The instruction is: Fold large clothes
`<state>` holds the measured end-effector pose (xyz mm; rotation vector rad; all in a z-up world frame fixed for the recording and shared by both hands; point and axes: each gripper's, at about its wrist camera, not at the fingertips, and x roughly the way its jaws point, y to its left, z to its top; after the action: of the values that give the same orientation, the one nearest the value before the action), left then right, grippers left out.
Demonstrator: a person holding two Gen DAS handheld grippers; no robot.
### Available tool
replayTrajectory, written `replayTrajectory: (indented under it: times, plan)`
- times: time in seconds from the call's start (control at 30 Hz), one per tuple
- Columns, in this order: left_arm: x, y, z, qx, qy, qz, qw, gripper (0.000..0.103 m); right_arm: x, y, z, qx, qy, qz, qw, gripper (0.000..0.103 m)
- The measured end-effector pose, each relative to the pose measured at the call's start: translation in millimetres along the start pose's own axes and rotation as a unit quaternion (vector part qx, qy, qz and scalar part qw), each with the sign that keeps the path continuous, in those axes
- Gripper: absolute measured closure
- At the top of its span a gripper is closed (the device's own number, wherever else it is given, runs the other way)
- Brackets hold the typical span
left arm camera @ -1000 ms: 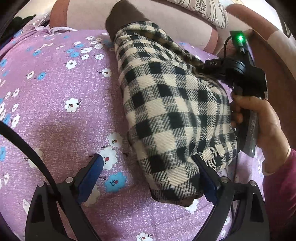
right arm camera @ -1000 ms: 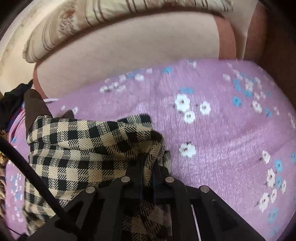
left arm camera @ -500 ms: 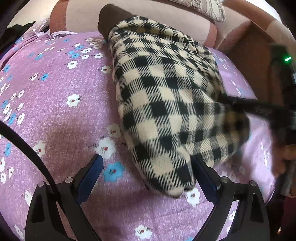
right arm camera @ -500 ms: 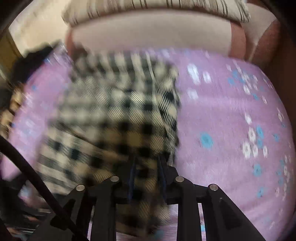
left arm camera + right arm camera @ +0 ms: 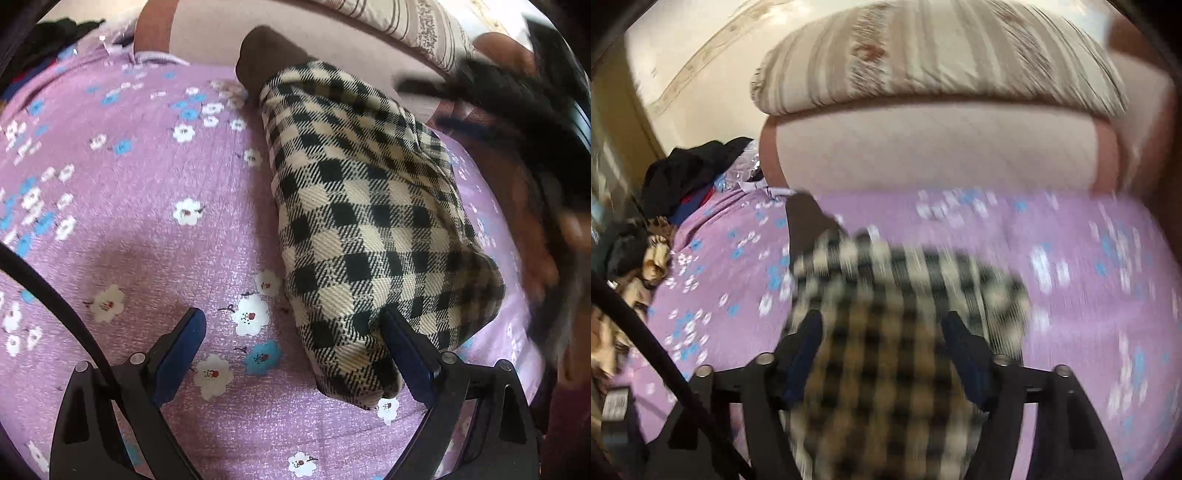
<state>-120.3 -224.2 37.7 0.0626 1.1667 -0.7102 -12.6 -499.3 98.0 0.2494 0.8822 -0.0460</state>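
A folded black-and-cream checked garment point(image 5: 369, 229) with a brown cuff point(image 5: 266, 55) lies on the purple flowered sofa cover point(image 5: 129, 221). My left gripper point(image 5: 291, 347) is open low over the cover; its right finger point(image 5: 402, 347) touches the garment's near end. In the right wrist view the garment point(image 5: 905, 295) is blurred and lies between and beyond the spread fingers of my right gripper point(image 5: 882, 339), which is open and holds nothing. The right gripper also shows as a dark blur in the left wrist view point(image 5: 517, 110).
The beige sofa backrest point(image 5: 942, 147) with a striped cushion point(image 5: 942, 59) on top runs along the far side. A pile of dark clothes point(image 5: 687, 173) and a patterned fabric point(image 5: 639, 269) lie at the left end of the sofa.
My right gripper opened and let go of the checked garment, then lifted back. The garment now lies folded flat. My left gripper stayed open in nearly the same place.
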Motion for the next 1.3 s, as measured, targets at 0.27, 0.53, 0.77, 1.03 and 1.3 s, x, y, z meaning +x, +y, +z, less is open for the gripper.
replayTrajectory:
  times: [0.27,0.53,0.77,1.03,1.3]
  plan:
    - [10.1,4.6,4.9,-0.004,0.014,-0.016,0.9998,0.006,75.5,46.6,41.4,-0.165,0.048,0.005,0.985,0.021]
    - [12.3,5.2,0.7,-0.002,-0.002,-0.015,0.9999,0.005,107.2,25.3,44.3,-0.068,0.024,0.014,0.997,0.098]
    - [11.3,1.0,0.1,0.009,0.004,-0.016,0.9998,0.004,125.8,4.4,40.1,0.001,0.039,-0.012,0.999,0.091]
    - [-24.6,2.5,30.1,-0.01,-0.066,-0.026,0.9974,0.005,10.8,-34.1,-6.7,0.014,0.043,-0.02,0.999,0.03]
    - [13.4,18.5,28.3,-0.062,-0.009,-0.075,0.9952,0.005,7.3,-100.7,-77.8,0.151,0.081,0.008,0.985,0.011]
